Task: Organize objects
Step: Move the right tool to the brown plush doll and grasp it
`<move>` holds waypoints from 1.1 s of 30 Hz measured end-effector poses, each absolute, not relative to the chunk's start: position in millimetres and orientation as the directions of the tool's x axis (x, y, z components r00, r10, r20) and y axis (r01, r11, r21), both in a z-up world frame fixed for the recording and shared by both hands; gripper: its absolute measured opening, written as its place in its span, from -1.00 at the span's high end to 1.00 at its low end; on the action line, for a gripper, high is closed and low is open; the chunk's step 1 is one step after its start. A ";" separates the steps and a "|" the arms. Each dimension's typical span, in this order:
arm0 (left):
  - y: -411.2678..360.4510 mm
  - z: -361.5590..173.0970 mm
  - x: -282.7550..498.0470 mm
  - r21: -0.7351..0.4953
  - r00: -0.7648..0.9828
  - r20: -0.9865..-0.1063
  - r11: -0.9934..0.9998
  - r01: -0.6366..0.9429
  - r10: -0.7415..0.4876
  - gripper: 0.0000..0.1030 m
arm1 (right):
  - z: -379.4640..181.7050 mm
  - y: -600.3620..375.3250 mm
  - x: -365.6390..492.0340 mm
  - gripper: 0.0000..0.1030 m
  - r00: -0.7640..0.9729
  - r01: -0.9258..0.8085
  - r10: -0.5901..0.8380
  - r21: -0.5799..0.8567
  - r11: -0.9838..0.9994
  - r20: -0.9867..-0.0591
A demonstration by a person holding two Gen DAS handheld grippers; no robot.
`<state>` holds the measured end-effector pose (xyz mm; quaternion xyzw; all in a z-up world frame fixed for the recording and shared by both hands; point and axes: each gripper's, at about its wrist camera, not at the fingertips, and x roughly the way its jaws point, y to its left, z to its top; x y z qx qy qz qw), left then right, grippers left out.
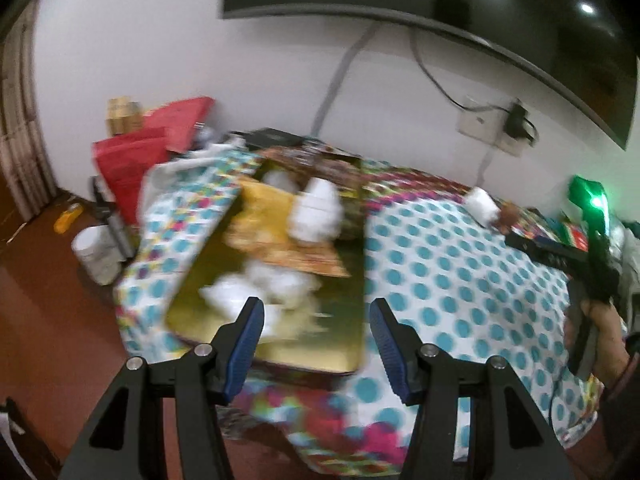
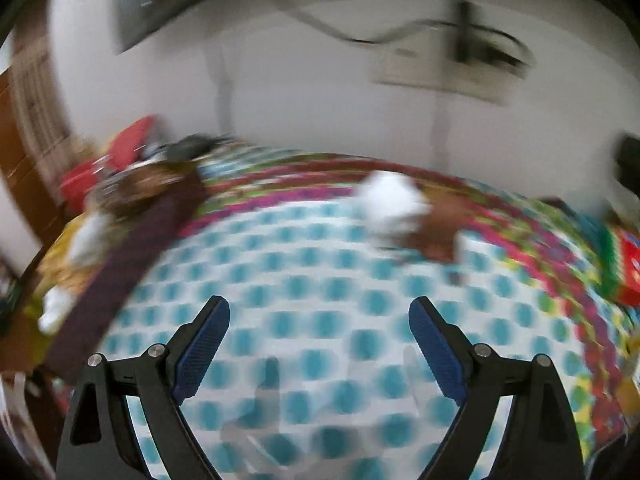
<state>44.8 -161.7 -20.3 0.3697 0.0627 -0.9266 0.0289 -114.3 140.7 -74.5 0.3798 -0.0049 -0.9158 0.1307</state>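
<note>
White lumps [image 1: 316,210] lie blurred inside a gold-lined tray [image 1: 352,312] on the dotted cloth of the worktop [image 1: 440,280]; more white bits [image 1: 260,284] sit nearer the tray's front. From the left wrist view, the left tongs [image 1: 316,332] hang above the tray's near edge, tilted downward, their blue-padded fingers [image 1: 246,348] spread apart and gripping nothing. Another white lump [image 1: 482,204] rests by itself on the cloth, well apart from the tray, beside something brown. At the right edge a bare hand [image 1: 604,344] grips the black handle of the other tool, held upright with a green light glowing on top. Red folders [image 1: 132,168] lean near the wall behind the tray, and a dark screen [image 1: 420,0] hangs above.

From the right wrist view, everything is smeared by motion. The right tongs [image 2: 320,344] are level above bare dotted cloth, fingers [image 2: 202,348] wide apart with nothing between them. Ahead lies the lone white lump [image 2: 390,200], touching a brown object [image 2: 438,236]. The tray [image 2: 132,248] shows at the left, a white lump [image 2: 90,236] visible inside it.
</note>
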 end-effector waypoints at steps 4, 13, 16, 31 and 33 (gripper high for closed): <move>-123.2 -29.0 25.5 -0.090 -0.699 -0.713 -0.996 0.020 0.051 -0.10 | -80.9 185.9 -140.8 -0.75 -0.686 0.123 -0.171 0.118 -0.985 -0.707; -73.4 -49.0 3.9 -0.059 -0.649 -0.755 -0.995 -0.086 0.100 -0.10 | -88.6 197.4 -187.1 -0.75 -0.703 0.043 -0.040 0.014 -0.999 -0.710; -70.5 -53.1 -1.9 -0.066 -0.636 -0.764 -0.994 -0.093 0.110 -0.10 | -91.3 192.0 -198.9 -0.61 -0.689 0.056 -0.054 0.021 -0.998 -0.722; -62.3 -64.2 -33.1 -0.063 -0.605 -0.787 -0.992 -0.111 0.118 -0.10 | -115.0 185.6 -235.0 0.19 -0.648 0.077 -0.082 0.042 -0.996 -0.757; -56.2 -62.8 -41.8 -0.055 -0.608 -0.786 -0.992 -0.115 0.114 -0.10 | -114.3 188.9 -234.0 0.19 -0.648 0.082 -0.091 0.050 -0.995 -0.756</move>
